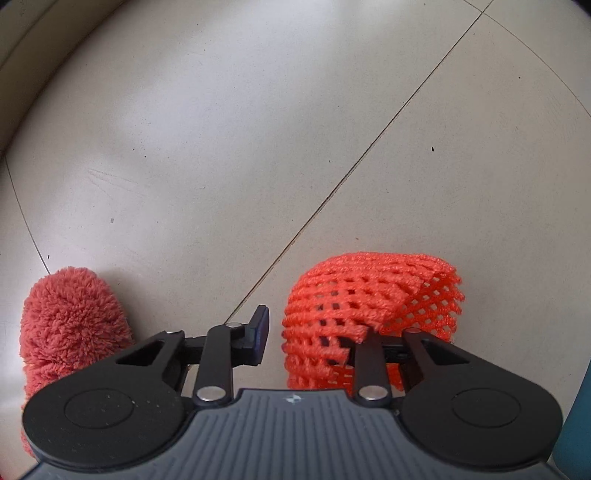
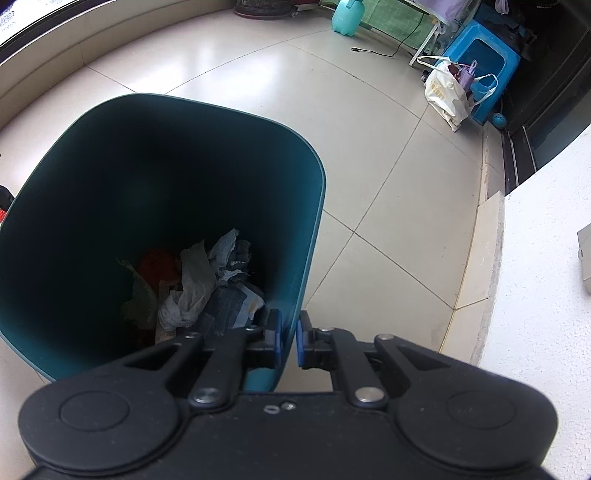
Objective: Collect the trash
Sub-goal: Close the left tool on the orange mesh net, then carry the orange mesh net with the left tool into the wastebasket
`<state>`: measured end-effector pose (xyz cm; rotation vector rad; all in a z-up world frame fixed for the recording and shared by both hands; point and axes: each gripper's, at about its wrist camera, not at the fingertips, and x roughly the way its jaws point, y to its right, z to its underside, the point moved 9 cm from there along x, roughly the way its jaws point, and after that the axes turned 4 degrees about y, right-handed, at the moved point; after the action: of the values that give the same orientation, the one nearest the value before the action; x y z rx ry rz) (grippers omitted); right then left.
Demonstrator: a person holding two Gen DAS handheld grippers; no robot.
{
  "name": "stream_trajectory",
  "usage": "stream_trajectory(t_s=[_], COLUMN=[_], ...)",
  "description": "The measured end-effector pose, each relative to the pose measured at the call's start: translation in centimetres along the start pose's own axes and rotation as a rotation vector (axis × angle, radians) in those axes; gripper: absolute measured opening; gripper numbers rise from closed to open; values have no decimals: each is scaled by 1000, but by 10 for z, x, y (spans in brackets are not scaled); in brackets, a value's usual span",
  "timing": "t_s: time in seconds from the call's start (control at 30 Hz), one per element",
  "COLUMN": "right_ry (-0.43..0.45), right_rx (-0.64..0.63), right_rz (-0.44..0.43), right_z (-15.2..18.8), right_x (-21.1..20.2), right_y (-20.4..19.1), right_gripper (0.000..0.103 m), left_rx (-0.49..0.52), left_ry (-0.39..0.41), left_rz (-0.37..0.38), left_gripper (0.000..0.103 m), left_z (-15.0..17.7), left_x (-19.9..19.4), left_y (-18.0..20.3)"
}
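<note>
An orange foam fruit net (image 1: 369, 288) lies on the pale tiled floor (image 1: 258, 129). My left gripper (image 1: 321, 328) points down over it with jaws apart. Its left fingertip (image 1: 260, 328) stands just clear of the net's left edge, and the right fingertip is hidden under the net. In the right wrist view, my right gripper (image 2: 289, 339) is shut on the near wall of a dark teal bin (image 2: 314, 177), one finger inside and one outside. The bin is tipped toward the camera. Crumpled paper (image 2: 192, 288) and other scraps lie at its bottom.
A fluffy pink slipper (image 1: 70, 325) sits left of the left gripper; the bin's edge (image 1: 580, 406) shows at its right. Far off stand a white tote bag (image 2: 447, 96), a blue stool (image 2: 484, 62) and a teal jug (image 2: 347, 16). A white wall (image 2: 546, 277) rises at right.
</note>
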<state>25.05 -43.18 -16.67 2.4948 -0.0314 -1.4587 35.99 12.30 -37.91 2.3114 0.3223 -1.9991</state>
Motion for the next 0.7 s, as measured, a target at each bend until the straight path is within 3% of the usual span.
stream_trajectory(t_s=[0.1,0.4,0.7], right_ry=[7,34,59], right_rx=[5,14,18], right_rz=[-4,-17,-14], right_z=[0,-1,-4], right_x=[0,-1,1], right_y=[1,4,4], right_gripper=[7,7,7], left_rx=[5,31,137], left_ry=[24,58,200], left_rz=[-11,-20,22], left_gripper=[7,6,6], left_z=[3,4,-4], left_x=[-12,-65,-190], left_y=[0,6,50])
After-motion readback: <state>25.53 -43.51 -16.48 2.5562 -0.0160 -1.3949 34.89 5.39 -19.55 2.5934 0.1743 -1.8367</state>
